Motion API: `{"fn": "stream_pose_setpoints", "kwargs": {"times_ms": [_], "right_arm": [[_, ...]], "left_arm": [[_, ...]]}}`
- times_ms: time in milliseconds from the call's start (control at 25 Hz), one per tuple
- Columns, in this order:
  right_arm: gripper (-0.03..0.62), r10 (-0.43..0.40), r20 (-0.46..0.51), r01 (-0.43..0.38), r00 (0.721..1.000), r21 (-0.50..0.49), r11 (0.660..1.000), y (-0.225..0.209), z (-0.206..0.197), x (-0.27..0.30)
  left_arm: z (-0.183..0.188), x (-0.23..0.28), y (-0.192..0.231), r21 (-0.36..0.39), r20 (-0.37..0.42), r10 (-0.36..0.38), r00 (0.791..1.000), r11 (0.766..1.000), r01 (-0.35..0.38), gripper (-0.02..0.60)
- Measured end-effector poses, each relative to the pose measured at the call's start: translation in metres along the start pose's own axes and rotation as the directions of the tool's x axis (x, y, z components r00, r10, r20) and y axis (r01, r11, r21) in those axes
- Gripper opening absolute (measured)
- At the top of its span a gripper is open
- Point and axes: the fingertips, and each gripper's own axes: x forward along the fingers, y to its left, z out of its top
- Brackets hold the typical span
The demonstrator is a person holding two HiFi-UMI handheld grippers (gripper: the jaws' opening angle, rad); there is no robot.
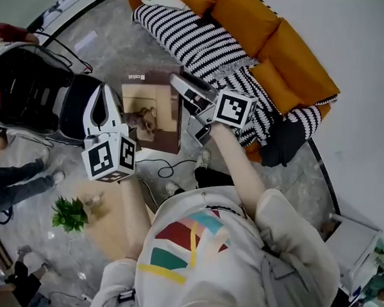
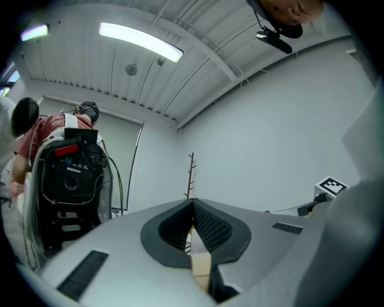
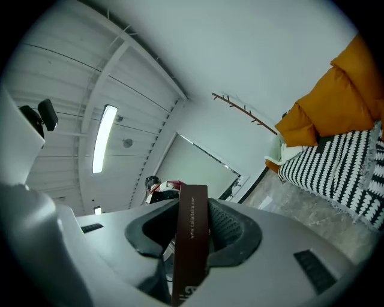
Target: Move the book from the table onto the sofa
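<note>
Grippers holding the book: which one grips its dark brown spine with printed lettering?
The right gripper: its own view shows the dark brown, lettered spine of the book clamped between its jaws. The left gripper holds a pale cream edge instead.

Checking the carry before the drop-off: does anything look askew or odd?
Nothing odd with the book: the left gripper and right gripper each clamp an edge. Only the striped blanket lies rumpled over the sofa.

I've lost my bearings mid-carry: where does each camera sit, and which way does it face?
Head view: on the head, looking steeply down at book, sofa, floor; torso, both arms show.
Left gripper view: on left gripper, facing wall and ceiling; jaws clamp book.
Right gripper view: on right gripper, facing ceiling, sofa at right; jaws clamp book.
Shared: the book.
</note>
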Motion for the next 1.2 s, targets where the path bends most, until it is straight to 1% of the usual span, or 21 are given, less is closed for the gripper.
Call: {"fn": "stream_pose_setpoints", "kwargs": {"times_ms": [80,160,360,400,480,560,640,760,840,960,1120,1200], "right_arm": [[0.155,0.000,0.016,0.000,1.000,0.014,1.000,-0.032,0.038,-0.015],[0.155,-0.005,0.039,0.004,0.999,0.020,1.000,-0.051,0.063,-0.026],[0.155,-0.032,0.120,0.034,0.992,-0.017,0.999,-0.052,0.084,-0.041],[0.155,-0.043,0.138,0.047,0.990,-0.028,0.999,-0.056,0.093,-0.047],[0.155,-0.071,0.178,0.082,0.981,-0.052,0.995,-0.071,0.119,-0.067],[0.155,-0.117,0.234,0.132,0.965,-0.047,0.990,-0.096,0.150,-0.094],[0.155,-0.167,0.291,0.183,0.942,-0.027,0.983,-0.121,0.178,-0.118],[0.155,-0.220,0.352,0.248,0.910,-0.036,0.968,-0.146,0.209,-0.139],[0.155,-0.264,0.388,0.299,0.883,-0.031,0.954,-0.165,0.228,-0.150],[0.155,-0.320,0.429,0.357,0.845,-0.006,0.934,-0.202,0.265,-0.156],[0.155,-0.380,0.463,0.409,0.801,0.041,0.911,-0.257,0.318,-0.143],[0.155,-0.404,0.474,0.428,0.782,0.062,0.902,-0.274,0.332,-0.138]], "left_arm": [[-0.003,0.041,-0.038,0.021,-0.015,-0.017,1.000,1.000,0.017,0.006],[-0.003,0.067,-0.065,0.030,-0.015,-0.041,0.999,0.999,0.041,0.006],[0.006,0.084,-0.084,0.031,0.029,-0.124,0.992,0.992,0.123,0.006],[0.006,0.093,-0.092,0.025,0.031,-0.145,0.989,0.989,0.144,0.006],[0.001,0.120,-0.122,0.019,0.024,-0.198,0.980,0.980,0.198,0.006],[-0.006,0.152,-0.162,0.021,0.007,-0.263,0.965,0.965,0.263,0.008],[-0.014,0.182,-0.197,0.014,-0.006,-0.323,0.946,0.946,0.323,0.008],[-0.027,0.220,-0.233,-0.003,-0.022,-0.403,0.915,0.915,0.403,0.008],[-0.037,0.249,-0.253,-0.021,-0.031,-0.453,0.891,0.892,0.452,0.006],[-0.050,0.304,-0.280,-0.044,-0.047,-0.504,0.863,0.864,0.502,0.008],[-0.068,0.388,-0.301,-0.063,-0.070,-0.553,0.831,0.833,0.549,0.006],[-0.072,0.406,-0.304,-0.070,-0.055,-0.572,0.818,0.820,0.568,0.006]]}}
